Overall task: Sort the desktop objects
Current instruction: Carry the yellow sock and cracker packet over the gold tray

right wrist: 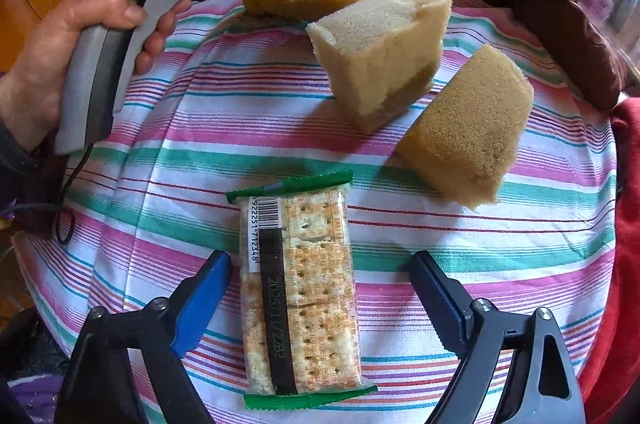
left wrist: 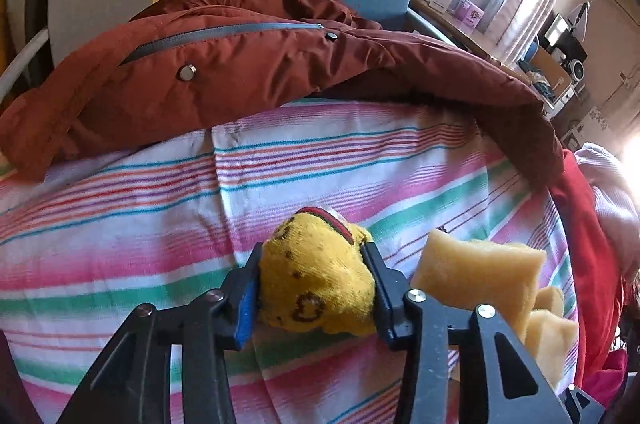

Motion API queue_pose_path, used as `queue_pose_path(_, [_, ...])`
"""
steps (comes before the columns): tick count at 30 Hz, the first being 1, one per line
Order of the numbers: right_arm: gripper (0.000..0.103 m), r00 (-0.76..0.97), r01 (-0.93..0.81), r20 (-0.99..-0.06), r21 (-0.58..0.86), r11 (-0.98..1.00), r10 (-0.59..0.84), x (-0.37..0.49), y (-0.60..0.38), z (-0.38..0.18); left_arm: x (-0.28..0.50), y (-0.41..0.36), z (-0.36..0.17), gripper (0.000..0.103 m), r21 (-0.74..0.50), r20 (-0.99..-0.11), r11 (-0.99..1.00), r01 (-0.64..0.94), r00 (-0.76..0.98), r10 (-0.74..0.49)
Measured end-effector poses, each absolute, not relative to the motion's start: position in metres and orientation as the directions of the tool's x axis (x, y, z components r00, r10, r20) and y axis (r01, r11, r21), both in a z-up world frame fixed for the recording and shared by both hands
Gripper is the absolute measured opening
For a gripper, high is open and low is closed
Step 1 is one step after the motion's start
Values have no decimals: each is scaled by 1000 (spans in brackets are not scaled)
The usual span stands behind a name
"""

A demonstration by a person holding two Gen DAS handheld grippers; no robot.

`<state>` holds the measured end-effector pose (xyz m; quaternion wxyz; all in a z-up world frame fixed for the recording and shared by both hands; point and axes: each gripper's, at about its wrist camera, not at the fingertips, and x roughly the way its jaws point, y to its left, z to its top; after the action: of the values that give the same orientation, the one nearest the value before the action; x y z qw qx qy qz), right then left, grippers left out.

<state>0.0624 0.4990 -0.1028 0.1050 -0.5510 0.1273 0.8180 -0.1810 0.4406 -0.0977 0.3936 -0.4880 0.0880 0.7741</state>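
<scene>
One yellow sock [left wrist: 316, 284], balled, red-green cuff, clamped in left gripper [left wrist: 314, 290].

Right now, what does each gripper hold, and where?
Left gripper clamps the yellow sock across its bunched middle. Right gripper holds nothing.

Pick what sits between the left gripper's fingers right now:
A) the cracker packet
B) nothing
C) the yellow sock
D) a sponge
C: the left wrist view shows the left gripper with its pads pressing on both sides of the balled yellow sock; the sponges lie beside it, and the cracker packet lies between the open fingers of the right gripper.
</scene>
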Motion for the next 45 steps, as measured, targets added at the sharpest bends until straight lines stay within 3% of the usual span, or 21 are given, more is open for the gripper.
queue_pose_path(8, [94,-394,-330,-919,148,-932,-7,64,506,-102,-164,415,-90,43,-261,-824,-702,-663,-226,519])
queue_pose_path(12, [103,-383,-300,-924,132,-945,-7,61,499,-105,-152,398,-80,43,-267,-814,-704,-658,-238,530])
queue_pose_path(20, [103,-374,-290,-927,91,-953,25,58,493,-107,-129,374,-64,43,-237,-804,-698,-676,-267,532])
queue_pose_path(23, [94,-369,-287,-928,50,-957,62,58,489,-106,-122,362,-59,43,-265,-793,-687,-677,-252,555])
queue_pose_path(26, [73,-390,-285,-918,45,-957,72,59,489,-102,-110,347,-51,43,-278,-776,-670,-688,-250,579])
queue_pose_path(28, [53,-404,-278,-912,46,-959,74,60,488,-99,-104,339,-47,43,-281,-768,-665,-692,-253,588])
queue_pose_path(29, [51,-410,-272,-909,48,-961,71,60,487,-98,-100,332,-45,43,-289,-763,-662,-691,-251,595])
queue_pose_path(45, [49,-502,-260,-865,131,-957,18,78,476,-83,-55,223,-5,43,-211,-688,-725,-656,-426,587])
